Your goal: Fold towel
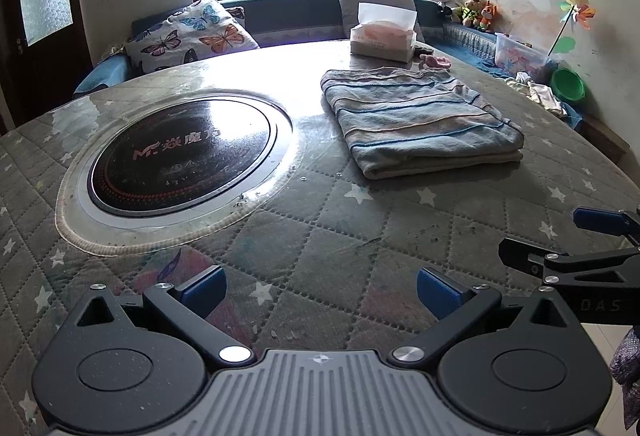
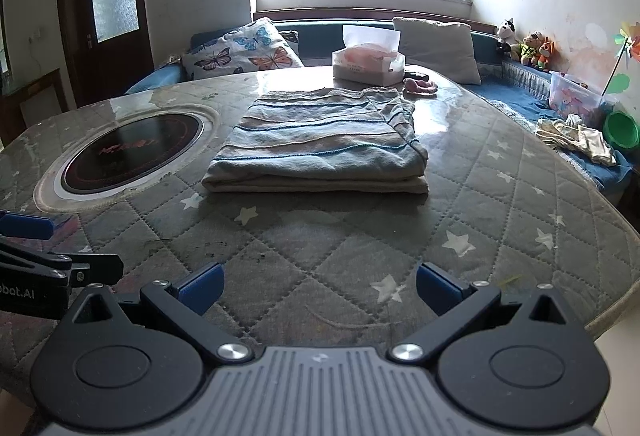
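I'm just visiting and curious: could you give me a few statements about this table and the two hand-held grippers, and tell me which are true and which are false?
1. The striped towel lies folded on the quilted table cover. True.
2. The right gripper grips the towel. False: it is open, short of the towel.
3. A tissue box stands beyond the towel. True.
4. The round cooktop is covered by the towel. False: it lies bare beside it.
5. The left gripper is open and empty. True.
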`<state>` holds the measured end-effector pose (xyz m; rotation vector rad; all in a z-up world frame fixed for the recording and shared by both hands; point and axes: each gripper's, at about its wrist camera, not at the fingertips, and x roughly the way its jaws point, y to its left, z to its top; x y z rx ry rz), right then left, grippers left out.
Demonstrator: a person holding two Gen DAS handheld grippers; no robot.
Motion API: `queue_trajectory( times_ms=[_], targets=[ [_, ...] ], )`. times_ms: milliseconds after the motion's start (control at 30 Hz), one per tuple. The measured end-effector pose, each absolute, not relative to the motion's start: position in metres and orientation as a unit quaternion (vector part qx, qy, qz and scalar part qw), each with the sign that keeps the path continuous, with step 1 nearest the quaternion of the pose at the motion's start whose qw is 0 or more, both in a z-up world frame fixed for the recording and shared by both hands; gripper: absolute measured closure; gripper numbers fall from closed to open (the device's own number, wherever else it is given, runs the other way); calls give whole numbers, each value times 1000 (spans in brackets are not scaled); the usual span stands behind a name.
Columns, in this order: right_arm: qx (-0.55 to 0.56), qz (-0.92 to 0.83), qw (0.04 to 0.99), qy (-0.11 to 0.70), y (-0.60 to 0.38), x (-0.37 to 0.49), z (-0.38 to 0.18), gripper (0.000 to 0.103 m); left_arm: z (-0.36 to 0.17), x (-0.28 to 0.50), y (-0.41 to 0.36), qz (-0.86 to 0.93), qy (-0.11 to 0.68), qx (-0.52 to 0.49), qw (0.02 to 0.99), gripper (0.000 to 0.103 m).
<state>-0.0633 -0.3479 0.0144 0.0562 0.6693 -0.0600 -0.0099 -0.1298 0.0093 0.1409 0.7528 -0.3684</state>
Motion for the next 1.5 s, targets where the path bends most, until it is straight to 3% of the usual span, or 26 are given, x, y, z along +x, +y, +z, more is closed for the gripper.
queue_trajectory(
  times_ms=[1500],
  targets=[
    [27,-33,939,340,-349,-59,9,0,5,-4,-141,-195,370,82,904,0]
  ],
)
